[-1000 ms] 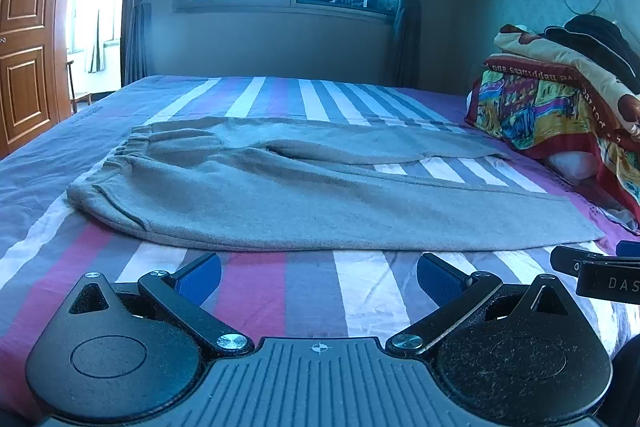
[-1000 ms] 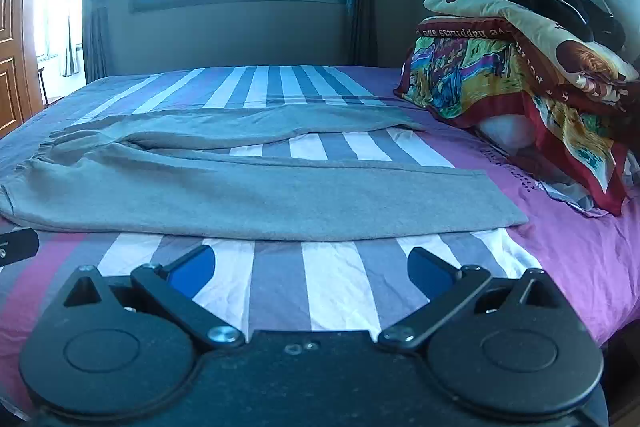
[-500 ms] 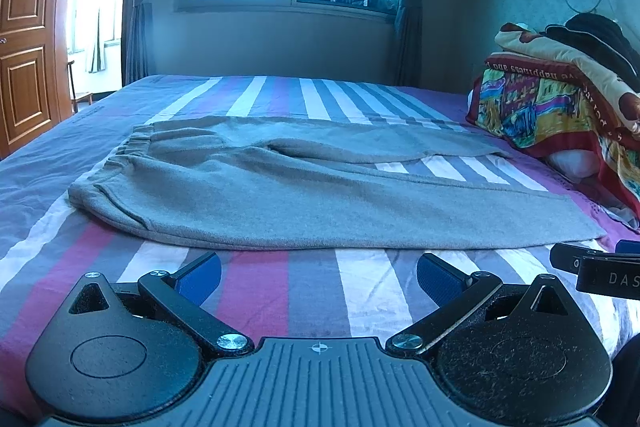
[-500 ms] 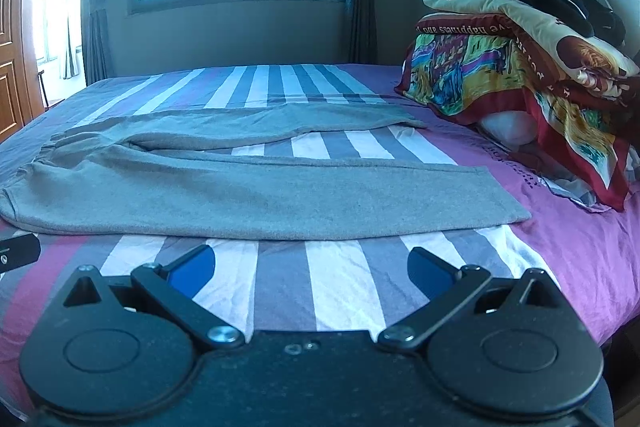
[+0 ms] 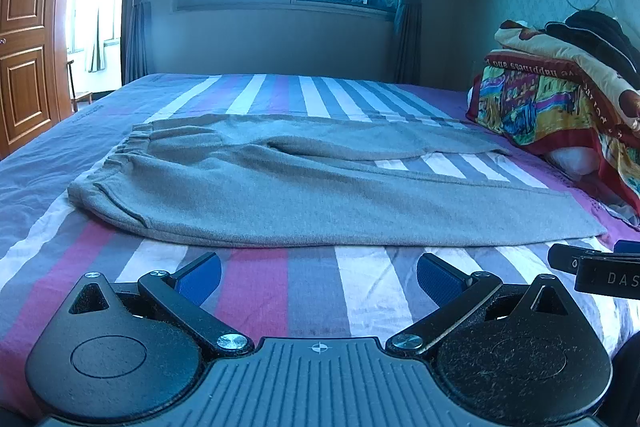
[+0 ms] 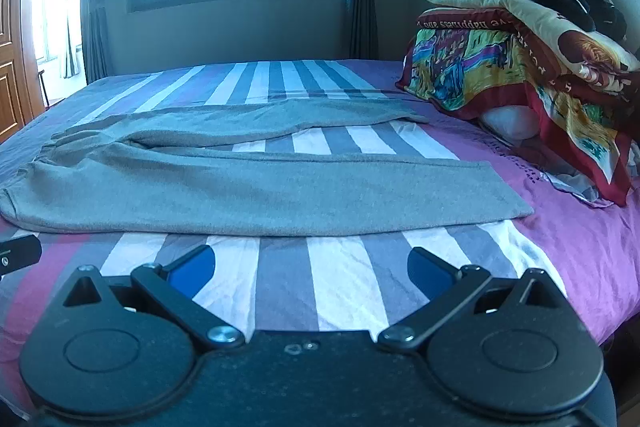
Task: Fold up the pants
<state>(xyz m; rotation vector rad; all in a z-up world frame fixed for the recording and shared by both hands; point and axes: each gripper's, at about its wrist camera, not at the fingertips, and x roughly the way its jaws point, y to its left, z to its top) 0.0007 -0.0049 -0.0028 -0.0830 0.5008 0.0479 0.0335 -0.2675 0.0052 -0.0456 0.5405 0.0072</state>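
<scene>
the grey pants [image 5: 280,195] lie flat across the striped bed [image 5: 256,291], waistband to the left and the two legs spread in a v toward the pile of blankets [image 6: 520,59] on the right, so nothing is folded yet. the left hand-held gripper [image 5: 319,273] hovers just short of the near edge, its jaws spread wide and empty, about level with the seat and upper leg. the right hand-held gripper [image 6: 311,267] does the same further along the near leg, also wide and empty. placed side by side like this, they look ready to pinch the near edge and carry that leg over the far one.
</scene>
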